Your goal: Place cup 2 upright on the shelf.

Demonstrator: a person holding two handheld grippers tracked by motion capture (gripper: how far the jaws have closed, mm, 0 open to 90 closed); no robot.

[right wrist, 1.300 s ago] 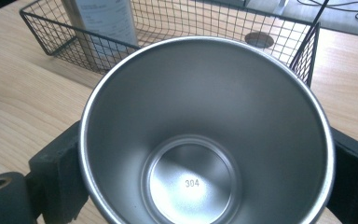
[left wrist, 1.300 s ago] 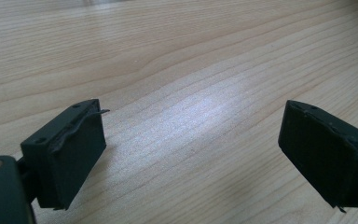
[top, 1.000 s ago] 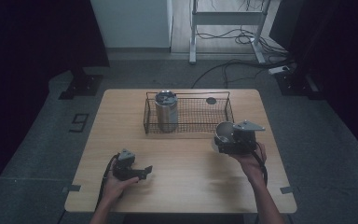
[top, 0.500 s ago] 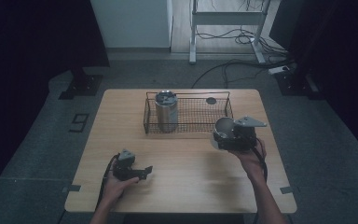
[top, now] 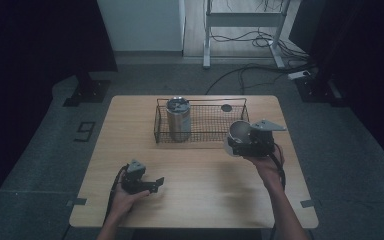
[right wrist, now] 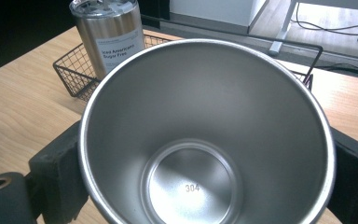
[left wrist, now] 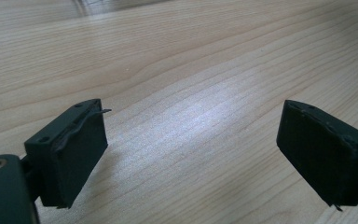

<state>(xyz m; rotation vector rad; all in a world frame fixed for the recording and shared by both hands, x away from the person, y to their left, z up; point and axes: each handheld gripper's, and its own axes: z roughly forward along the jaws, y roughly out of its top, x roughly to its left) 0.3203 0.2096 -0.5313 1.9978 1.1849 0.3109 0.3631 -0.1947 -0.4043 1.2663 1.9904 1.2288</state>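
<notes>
High view: the right gripper (top: 241, 142) grips a steel cup (top: 238, 131), tipped so that its mouth faces the camera, just in front of the wire basket (top: 200, 136) on the table (top: 205, 190). Against the frame a second ago, the cup and gripper sit a little farther from the person and nearer the basket's right end; the cup's mouth now overlaps the basket's front rim. A tumbler (top: 178, 119) stands upright at the basket's left end, as before. The left gripper (top: 152, 184) rests on the table near the person, in the same spot as before, well apart from cup and basket. Its jaws have just been closing a little, with nothing between them.

Left gripper view: both jaws stand apart, part open, over bare table (left wrist: 191, 70); the gap between them holds only wood grain.

Right gripper view: the cup (right wrist: 205, 135) sits between the jaws, one pad pressed on each side of its wall, its open mouth towards the camera. Beyond the jaws, up and left, the tumbler (right wrist: 109, 35) stands in the basket (right wrist: 74, 70).
</notes>
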